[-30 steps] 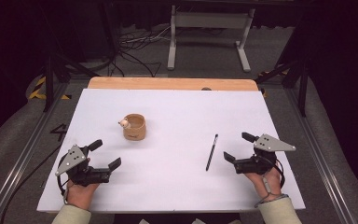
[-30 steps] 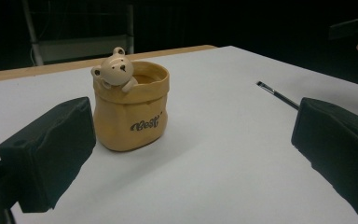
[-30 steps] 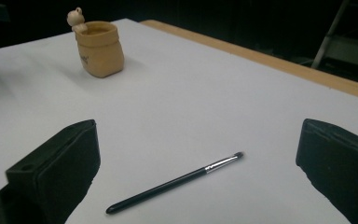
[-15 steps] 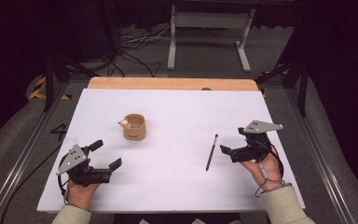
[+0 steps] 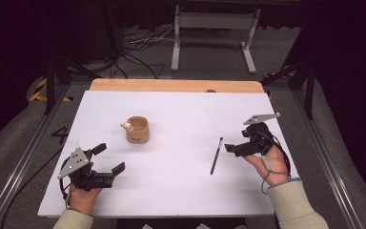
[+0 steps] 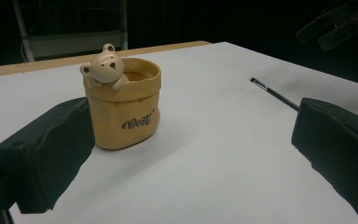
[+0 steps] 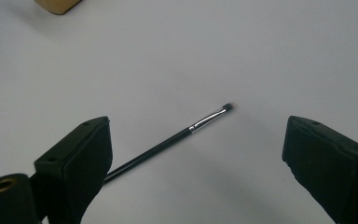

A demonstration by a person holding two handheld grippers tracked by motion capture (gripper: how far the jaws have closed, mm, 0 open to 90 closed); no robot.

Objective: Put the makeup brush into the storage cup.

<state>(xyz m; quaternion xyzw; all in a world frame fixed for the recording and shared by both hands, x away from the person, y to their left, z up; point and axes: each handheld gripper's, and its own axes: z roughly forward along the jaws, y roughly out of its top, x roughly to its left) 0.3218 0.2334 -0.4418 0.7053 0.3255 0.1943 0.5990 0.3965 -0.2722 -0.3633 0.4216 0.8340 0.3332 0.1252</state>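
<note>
A tan bag-shaped cup (image 5: 137, 130) with a small bear on its rim stands upright left of the table's middle; the left gripper view shows this cup (image 6: 123, 109) just beyond the left jaw. A thin black brush (image 5: 216, 156) lies flat right of centre, bristle end away from me. My right gripper (image 5: 238, 142) hovers open just right of the brush, which lies on the table between its spread jaws (image 7: 177, 137). My left gripper (image 5: 109, 158) rests open and empty near the front left, pointing at the cup. The brush tip (image 6: 275, 93) and the other gripper (image 6: 340, 21) lie farther off.
The white tabletop (image 5: 181, 109) ends in a wooden strip (image 5: 171, 86) at the far edge. Behind it on the floor are a metal stand (image 5: 214, 28) and loose cables (image 5: 138, 43). Metal rails (image 5: 24, 157) run along both table sides.
My right gripper has moved forward and left to the brush, tilting down over it. The left gripper, the cup and the brush have stayed put.
</note>
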